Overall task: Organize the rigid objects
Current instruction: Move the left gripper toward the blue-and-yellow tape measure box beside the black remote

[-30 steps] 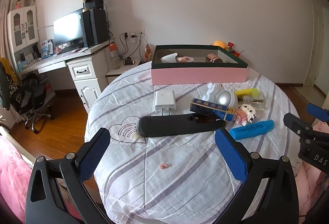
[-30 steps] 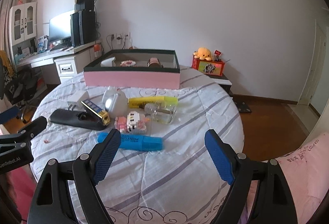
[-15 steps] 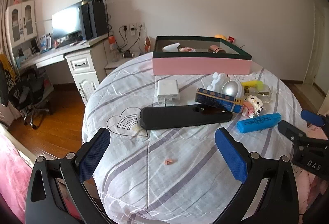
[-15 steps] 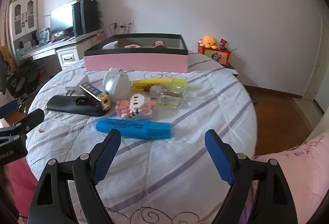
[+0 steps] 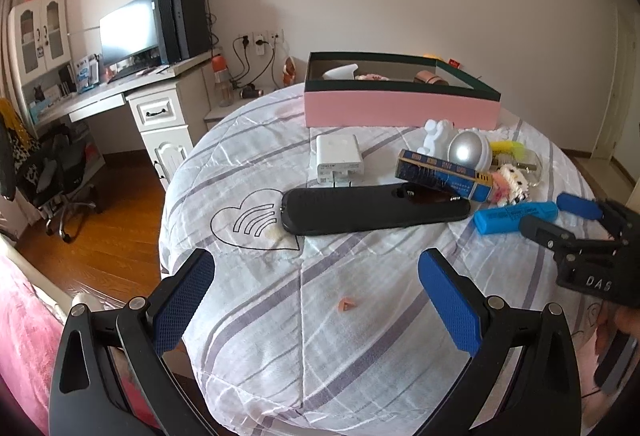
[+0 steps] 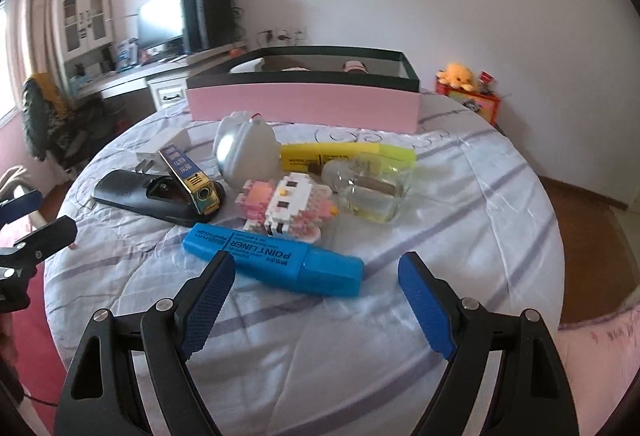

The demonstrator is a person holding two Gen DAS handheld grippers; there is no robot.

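The right gripper (image 6: 316, 300) hangs low over the near edge of the round table (image 6: 480, 204), its jaws spread wide with nothing in them, and the blue highlighter (image 6: 276, 262) lies flat on the striped cloth just beyond the tips, running left to right with its cap toward the right. The left gripper (image 5: 316, 304) is also wide open and empty, near the table's near-left side, well short of the black case (image 5: 372, 208). The step in hand looks like picking up the highlighter to carry it to the pink box (image 6: 304, 104) at the far side, which already holds a few items. To do it well, the jaws should straddle the pen across its narrow width, so the gripper likely needs turning until the pads face the long flat sides, then lowering until the pads bracket the barrel near its middle instead of the cap. The block-built toy (image 6: 288, 204) sits touching or just behind the pen, so the far pad should slip into the gap without shoving it. The glass bottle (image 6: 372, 188) and yellow highlighter (image 6: 348, 156) farther back are clear of the approach. Lift straight up before heading for the box, clearing its near wall.
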